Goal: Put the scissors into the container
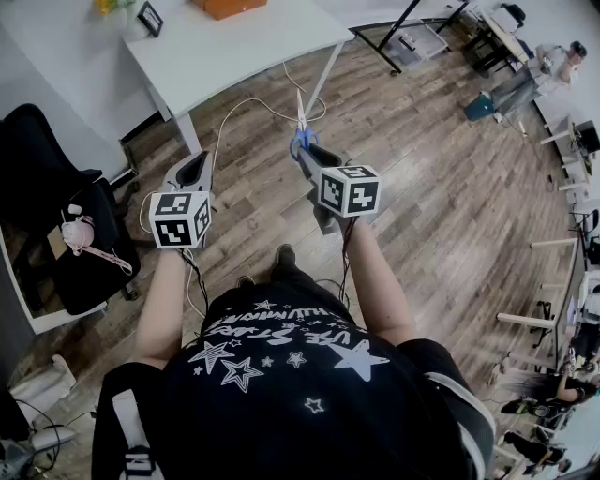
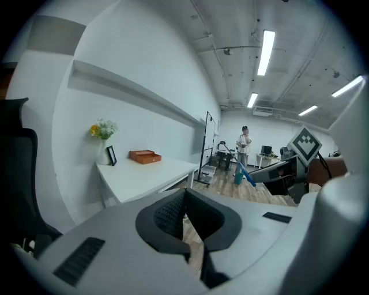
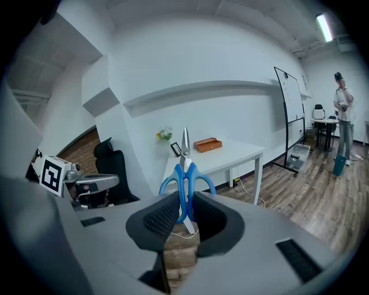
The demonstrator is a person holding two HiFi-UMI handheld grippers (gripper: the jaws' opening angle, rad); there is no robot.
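Observation:
Blue-handled scissors [image 1: 301, 136] [image 3: 185, 178] stand blades up between the jaws of my right gripper [image 1: 314, 159] [image 3: 183, 216], which is shut on the handles. In the left gripper view the scissors [image 2: 246, 176] show at right, pointing toward the table. My left gripper [image 1: 194, 172] [image 2: 187, 216] is held level beside it, shut and holding nothing. An orange box-like container [image 1: 228, 7] [image 2: 145, 156] [image 3: 207, 144] lies on the white table [image 1: 234, 52] [image 2: 153, 176] [image 3: 233, 157] ahead. Both grippers hang over wooden floor, short of the table.
A black office chair [image 1: 56, 216] stands at left. Cables [image 1: 253, 105] trail on the floor under the table. A picture frame [image 1: 150, 17] and a flower vase [image 2: 104, 138] sit at the table's far left. A person [image 2: 244, 145] stands far off by a whiteboard stand [image 3: 291, 121].

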